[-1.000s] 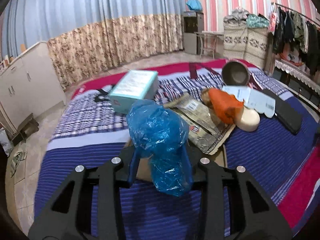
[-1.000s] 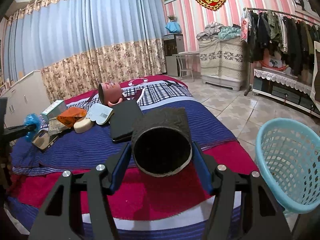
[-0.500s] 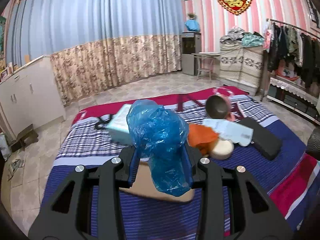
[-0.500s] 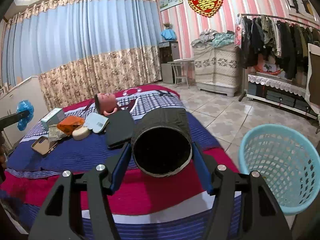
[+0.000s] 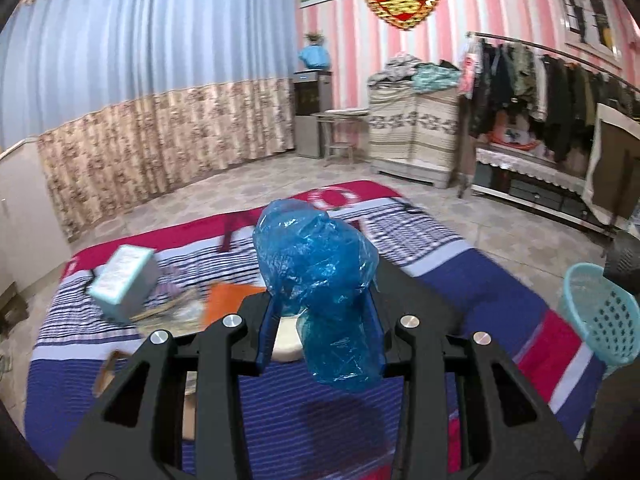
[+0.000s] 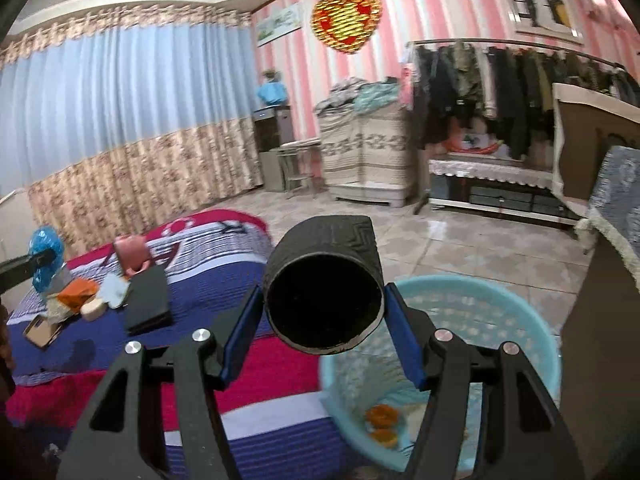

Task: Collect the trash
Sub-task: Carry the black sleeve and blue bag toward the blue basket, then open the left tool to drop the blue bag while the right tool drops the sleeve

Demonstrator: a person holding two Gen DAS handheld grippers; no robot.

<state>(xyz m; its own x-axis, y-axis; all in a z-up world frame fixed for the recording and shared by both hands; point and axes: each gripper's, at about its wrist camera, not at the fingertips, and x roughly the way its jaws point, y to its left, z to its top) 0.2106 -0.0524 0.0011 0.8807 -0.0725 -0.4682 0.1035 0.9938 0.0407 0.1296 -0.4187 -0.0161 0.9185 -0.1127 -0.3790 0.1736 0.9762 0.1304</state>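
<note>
Your right gripper (image 6: 322,312) is clamped on a dark cardboard tube (image 6: 324,284), open end facing the camera, held just above the near rim of the light-blue basket (image 6: 520,320), which already holds orange scraps, so that drop looks close. Your left gripper (image 5: 320,316) is pinched on a crumpled blue plastic bag (image 5: 320,276), over the bed (image 5: 480,292). Further off, an orange wrapper (image 5: 224,300), papers and a teal box (image 5: 124,280) lie on the bed, probably left to sort.
</note>
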